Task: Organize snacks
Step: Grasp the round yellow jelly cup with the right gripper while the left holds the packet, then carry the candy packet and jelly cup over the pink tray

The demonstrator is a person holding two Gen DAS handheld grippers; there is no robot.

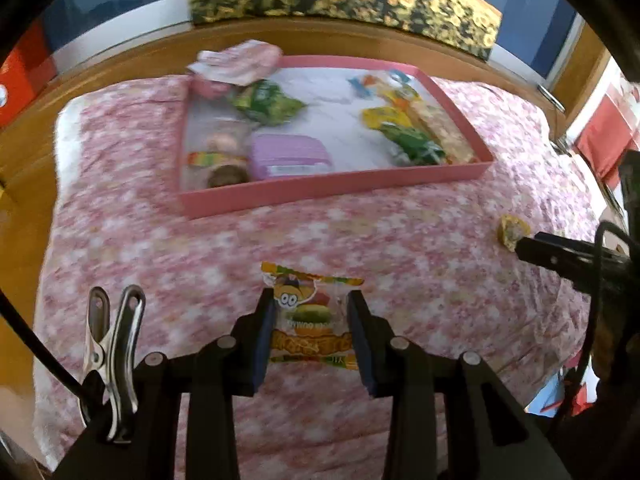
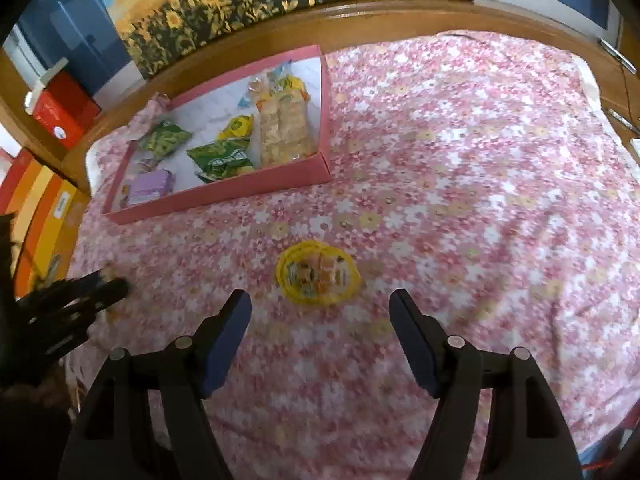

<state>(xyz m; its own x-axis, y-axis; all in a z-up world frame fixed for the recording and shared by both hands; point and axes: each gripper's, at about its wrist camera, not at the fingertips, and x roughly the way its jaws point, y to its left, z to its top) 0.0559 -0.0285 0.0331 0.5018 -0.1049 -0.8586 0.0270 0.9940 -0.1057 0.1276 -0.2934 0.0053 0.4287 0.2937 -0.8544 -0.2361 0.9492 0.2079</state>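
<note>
Clenched on the snack packet (image 1: 312,320), my left claw (image 1: 312,332) sat near the bed's front edge; right claw (image 2: 320,316) released, yellow snack (image 2: 318,278) just ahead.

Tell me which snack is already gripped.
The orange-and-yellow fruit snack packet, pinched by the left gripper; the round yellow snack lies untouched before the open right gripper.

On the flowered cloth (image 2: 460,168), the right gripper (image 2: 320,312) hangs with jaws wide apart just short of a round yellow snack packet (image 2: 316,276), the pink tray (image 2: 224,196) of snacks beyond it, up-left.
</note>
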